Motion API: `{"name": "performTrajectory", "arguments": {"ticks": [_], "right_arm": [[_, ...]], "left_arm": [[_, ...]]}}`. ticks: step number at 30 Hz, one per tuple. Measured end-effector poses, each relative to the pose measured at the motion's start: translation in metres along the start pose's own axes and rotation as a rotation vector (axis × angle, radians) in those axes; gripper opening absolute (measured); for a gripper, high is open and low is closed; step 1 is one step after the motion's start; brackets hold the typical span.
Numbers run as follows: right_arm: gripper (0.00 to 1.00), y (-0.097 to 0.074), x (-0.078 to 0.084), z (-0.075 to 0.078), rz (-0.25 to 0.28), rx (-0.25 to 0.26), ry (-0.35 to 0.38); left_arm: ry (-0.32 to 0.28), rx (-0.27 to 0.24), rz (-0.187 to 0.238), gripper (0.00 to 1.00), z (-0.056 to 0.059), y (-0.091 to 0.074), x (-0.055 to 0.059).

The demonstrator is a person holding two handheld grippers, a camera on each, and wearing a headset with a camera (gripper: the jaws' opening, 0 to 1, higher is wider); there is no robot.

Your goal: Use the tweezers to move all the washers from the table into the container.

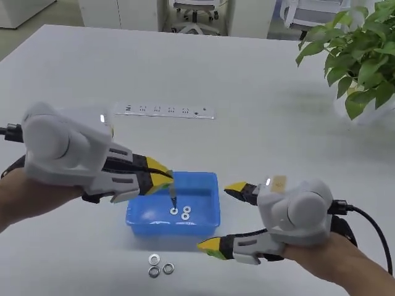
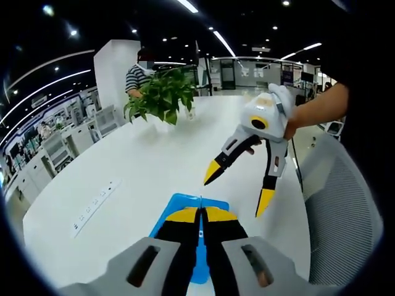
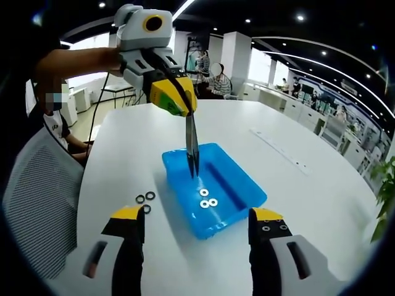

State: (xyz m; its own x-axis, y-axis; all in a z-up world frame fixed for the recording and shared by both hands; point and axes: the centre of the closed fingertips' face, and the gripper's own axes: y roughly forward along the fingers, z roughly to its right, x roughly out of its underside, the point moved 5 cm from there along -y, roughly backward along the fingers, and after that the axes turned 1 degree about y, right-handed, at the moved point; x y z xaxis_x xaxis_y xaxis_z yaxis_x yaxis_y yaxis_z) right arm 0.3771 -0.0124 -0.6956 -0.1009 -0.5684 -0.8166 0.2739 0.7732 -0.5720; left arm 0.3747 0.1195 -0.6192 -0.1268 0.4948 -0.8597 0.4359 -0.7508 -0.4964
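Observation:
My left gripper point(image 1: 168, 177) is shut on slim metal tweezers point(image 1: 172, 196), which point down into the blue container point(image 1: 203, 179). Three washers point(image 1: 184, 216) lie on the container floor, just by the tweezer tips. Three more washers point(image 1: 154, 259) lie on the table in front of the container. My right gripper point(image 1: 216, 217) stands open to the right of the container, holding nothing. In the right gripper view the tweezers point(image 3: 192, 145) hang from the left gripper point(image 3: 179, 102) over the container point(image 3: 237, 172), and the table washers point(image 3: 145, 208) lie left of it.
A white power strip point(image 1: 163, 111) lies on the white table behind the container. A potted plant point(image 1: 361, 55) stands at the far right. Office chairs stand past the table's far edge.

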Motion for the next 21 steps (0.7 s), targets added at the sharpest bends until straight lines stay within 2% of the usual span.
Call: {"name": "performTrajectory", "arguments": {"ticks": [4, 21], "right_arm": [[0.74, -0.002, 0.002, -0.001, 0.005, 0.01, 0.01], [0.79, -0.01, 0.011, -0.012, 0.003, 0.009, 0.034]], "left_arm": [[0.007, 0.008, -0.004, 0.05, 0.006, -0.002, 0.0], [0.017, 0.066, 0.0, 0.05, 0.031, -0.005, 0.006]]}}
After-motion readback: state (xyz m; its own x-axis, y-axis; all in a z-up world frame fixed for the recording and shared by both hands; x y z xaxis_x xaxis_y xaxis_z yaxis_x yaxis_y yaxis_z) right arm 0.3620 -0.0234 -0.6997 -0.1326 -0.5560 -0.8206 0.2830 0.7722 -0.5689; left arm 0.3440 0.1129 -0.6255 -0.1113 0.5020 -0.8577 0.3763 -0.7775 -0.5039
